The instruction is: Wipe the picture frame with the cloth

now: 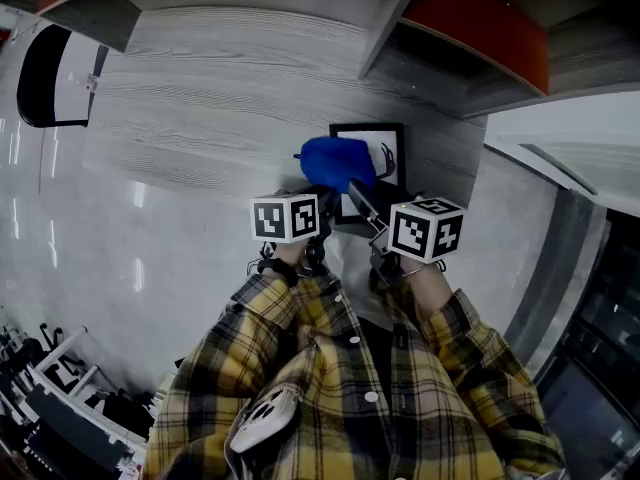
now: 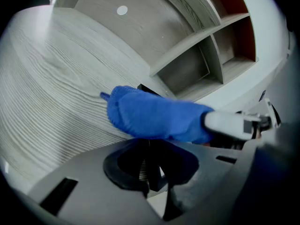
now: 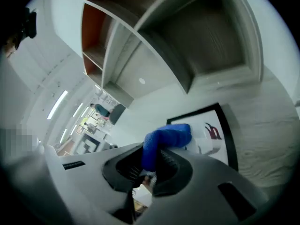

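Right gripper [image 3: 151, 165] fingers clamp the cloth [image 3: 168, 137] over the picture frame [image 3: 227, 135]; left gripper [image 2: 150, 170] fingers together.

The head view looks steeply down on the wood-grain surface [image 1: 200, 98], while both gripper views ride close behind their jaws, all sharing the blue cloth [image 1: 337, 163] near twelve o'clock.

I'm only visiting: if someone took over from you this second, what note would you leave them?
Right tongs: shut on the blue cloth.
Left tongs: shut, nothing seen between them, close beside the cloth.
Picture frame: lies on the grey wood surface, with the cloth draped over part of it.
Done: cloth is on the frame.
Left: I can't tell how much is wiped, so go over the whole frame.
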A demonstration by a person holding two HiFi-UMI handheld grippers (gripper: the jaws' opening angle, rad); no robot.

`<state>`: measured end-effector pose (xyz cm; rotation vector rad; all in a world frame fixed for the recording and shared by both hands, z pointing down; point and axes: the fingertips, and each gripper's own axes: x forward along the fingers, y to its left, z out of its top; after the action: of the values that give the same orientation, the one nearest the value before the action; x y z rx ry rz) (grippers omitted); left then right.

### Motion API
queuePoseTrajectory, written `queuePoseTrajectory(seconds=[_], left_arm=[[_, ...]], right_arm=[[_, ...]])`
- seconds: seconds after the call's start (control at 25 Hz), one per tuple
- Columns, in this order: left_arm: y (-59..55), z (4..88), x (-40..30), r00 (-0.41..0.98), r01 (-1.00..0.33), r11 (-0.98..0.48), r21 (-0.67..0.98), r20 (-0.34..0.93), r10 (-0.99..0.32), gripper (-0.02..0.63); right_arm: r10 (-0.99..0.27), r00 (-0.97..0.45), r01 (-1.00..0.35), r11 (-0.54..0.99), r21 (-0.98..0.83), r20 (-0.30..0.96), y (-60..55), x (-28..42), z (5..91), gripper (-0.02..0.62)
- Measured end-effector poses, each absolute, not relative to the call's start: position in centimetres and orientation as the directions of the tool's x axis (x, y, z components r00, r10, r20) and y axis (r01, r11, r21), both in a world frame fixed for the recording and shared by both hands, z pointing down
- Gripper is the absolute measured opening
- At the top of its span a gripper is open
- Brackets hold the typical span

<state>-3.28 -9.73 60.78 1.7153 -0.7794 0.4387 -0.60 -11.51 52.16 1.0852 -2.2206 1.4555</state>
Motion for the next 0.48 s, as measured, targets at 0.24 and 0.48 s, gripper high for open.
queuePoseTrajectory(seconds=[0.24,0.48], left_arm=[[-9.7,60.7,-3.4,0.715,-0.692,-0.144,0.708,0.645,-0.269,0.067],[-9.8,60.8,-3.3,0.721,-0.685,-0.143,0.714,0.638,-0.268,0.067]], right_arm=[[-0.291,-0.607,-0.795,0.188,-0.577,0.74,-6.9,-0.5,58.4,0.041],[-0.214,-0.594,-0.804,0.198,-0.561,0.775,-5.2,-1.1,59.5,0.041]])
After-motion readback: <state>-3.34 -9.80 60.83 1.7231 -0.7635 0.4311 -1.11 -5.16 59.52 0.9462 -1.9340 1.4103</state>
